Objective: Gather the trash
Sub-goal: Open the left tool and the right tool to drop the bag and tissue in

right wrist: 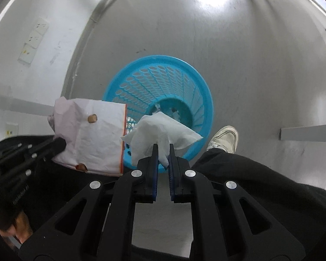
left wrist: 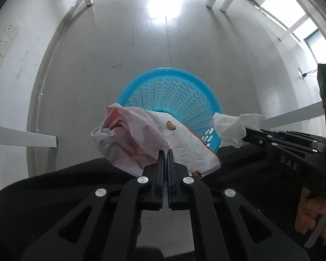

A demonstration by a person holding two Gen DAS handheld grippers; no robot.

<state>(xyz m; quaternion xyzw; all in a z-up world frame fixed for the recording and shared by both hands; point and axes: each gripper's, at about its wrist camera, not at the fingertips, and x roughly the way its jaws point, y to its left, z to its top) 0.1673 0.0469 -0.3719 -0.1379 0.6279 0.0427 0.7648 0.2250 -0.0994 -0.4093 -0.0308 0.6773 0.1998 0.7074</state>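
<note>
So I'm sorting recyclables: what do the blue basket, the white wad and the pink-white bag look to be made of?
The round blue perforated basket looks like moulded plastic: glossy, with uniform slots. The crumpled white wad in the right gripper looks like soft matte tissue paper. The creased pink-white bag in the left gripper looks like thin paper, possibly coated; its sharp creases suggest so.

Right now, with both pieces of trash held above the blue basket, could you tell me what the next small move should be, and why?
Probably open the right tool: its white tissue hangs over the basket's mouth, while the left tool's paper bag overhangs the near rim.
</note>
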